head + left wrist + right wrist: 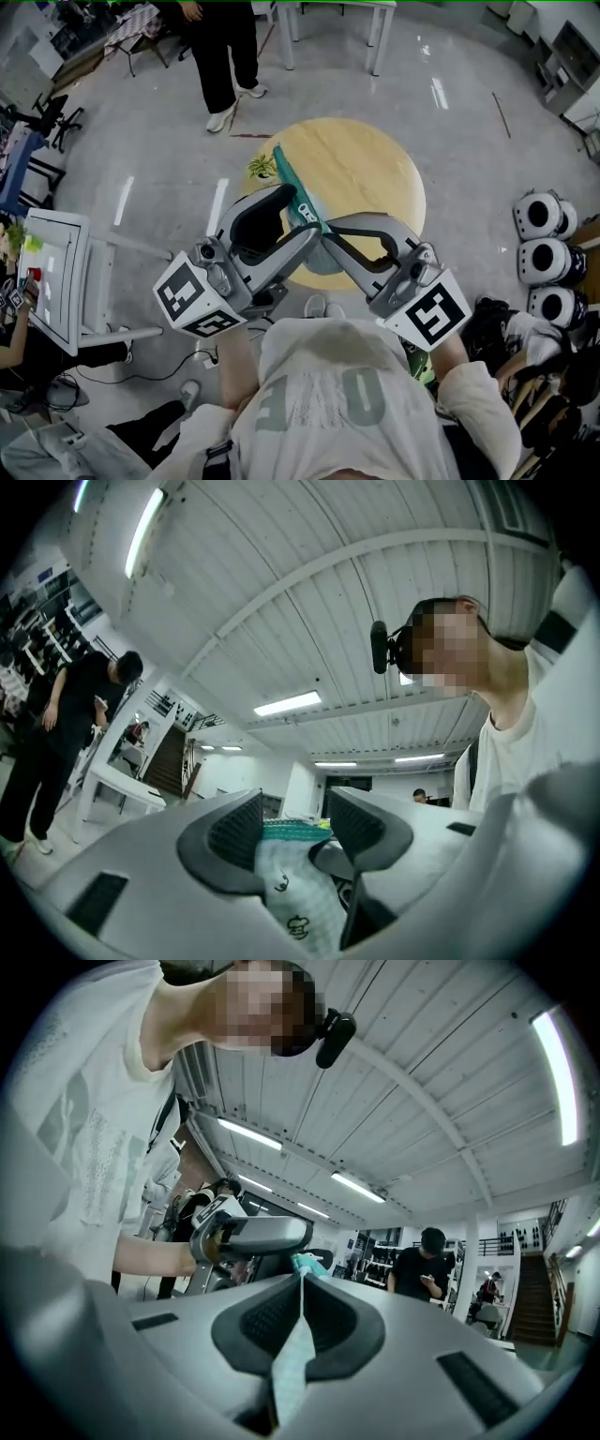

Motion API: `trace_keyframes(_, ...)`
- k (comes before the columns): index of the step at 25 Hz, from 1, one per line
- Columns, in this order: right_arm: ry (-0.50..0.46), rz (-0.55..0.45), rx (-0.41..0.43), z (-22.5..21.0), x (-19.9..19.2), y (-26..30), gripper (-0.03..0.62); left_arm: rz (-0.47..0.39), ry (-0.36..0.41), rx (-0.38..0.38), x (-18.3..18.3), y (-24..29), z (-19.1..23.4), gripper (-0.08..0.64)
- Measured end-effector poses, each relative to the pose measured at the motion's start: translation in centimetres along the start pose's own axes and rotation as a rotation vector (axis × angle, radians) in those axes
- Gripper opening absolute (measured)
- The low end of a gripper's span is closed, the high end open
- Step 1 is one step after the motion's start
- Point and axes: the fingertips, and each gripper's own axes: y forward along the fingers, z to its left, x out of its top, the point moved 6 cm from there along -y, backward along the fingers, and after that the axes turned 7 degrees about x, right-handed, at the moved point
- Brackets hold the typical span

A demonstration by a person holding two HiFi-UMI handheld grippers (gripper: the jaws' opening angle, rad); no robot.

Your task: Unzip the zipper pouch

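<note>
A pale mint zipper pouch (298, 195) with a teal zipper edge hangs in the air above a round wooden table (366, 178). My left gripper (302, 214) is open. In the left gripper view the pouch (295, 874) sits between its pads (234, 832), with a gap on the right side. My right gripper (330, 232) is shut on the pouch, and in the right gripper view the thin fabric (292, 1363) is pinched flat between its pads. The two grippers meet at the pouch's near end. The zipper pull is hidden from me.
A person in black (223, 56) stands beyond the table. A white chair (56, 277) is at the left. Three round white devices (544, 248) sit on the floor at the right. A white table's legs (375, 37) show at the far side.
</note>
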Motion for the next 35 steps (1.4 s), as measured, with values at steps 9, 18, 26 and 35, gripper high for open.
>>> trace_keyframes(9,-0.029,0.053,0.009,-0.3,-0.8,0.2,0.034,0.033,-0.01,0.003,-0.5,0.3,0.5,0.125)
trace_keyframes(18,-0.045,0.084,-0.028,-0.4,-1.6,-0.1,0.034,-0.009,0.017,0.034,-0.4,0.0,0.4,0.042)
trace_keyframes(26,-0.063,0.095,-0.062,-0.3,-1.5,0.1,0.034,0.018,0.017,0.007,-0.9,0.3,0.3,0.038)
trace_keyframes(35,-0.117,0.145,-0.069,0.0,-1.5,0.1,0.034,0.03,-0.001,0.064,-1.0,0.3,0.4,0.029)
